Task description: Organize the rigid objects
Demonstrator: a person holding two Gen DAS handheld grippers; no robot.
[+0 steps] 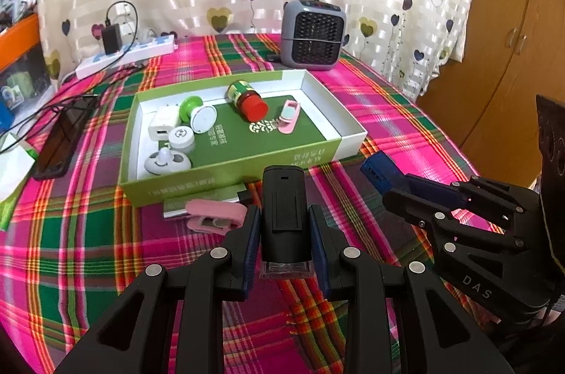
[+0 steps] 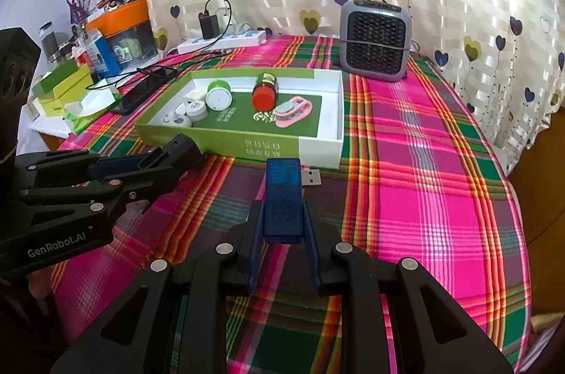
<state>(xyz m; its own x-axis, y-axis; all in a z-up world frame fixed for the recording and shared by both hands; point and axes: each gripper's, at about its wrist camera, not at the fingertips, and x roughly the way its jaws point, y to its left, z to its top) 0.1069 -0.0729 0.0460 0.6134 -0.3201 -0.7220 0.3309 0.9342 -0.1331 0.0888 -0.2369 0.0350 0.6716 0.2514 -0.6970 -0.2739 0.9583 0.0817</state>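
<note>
Black clip-on device point(image 1: 282, 215) clamped in left hand-held gripper point(image 1: 285, 233), translucent blue USB tester point(image 2: 284, 201) in right point(image 2: 284, 233).

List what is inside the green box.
In the green box: a white charger, a green-and-white cylinder, a white cap, a white gadget, a red-lidded jar, a pink clip. The near wall hides the floor's front edge.

Black cylindrical device point(image 1: 282, 211) and blue USB tester point(image 2: 283, 197) held near green-white box point(image 1: 317, 158).
</note>
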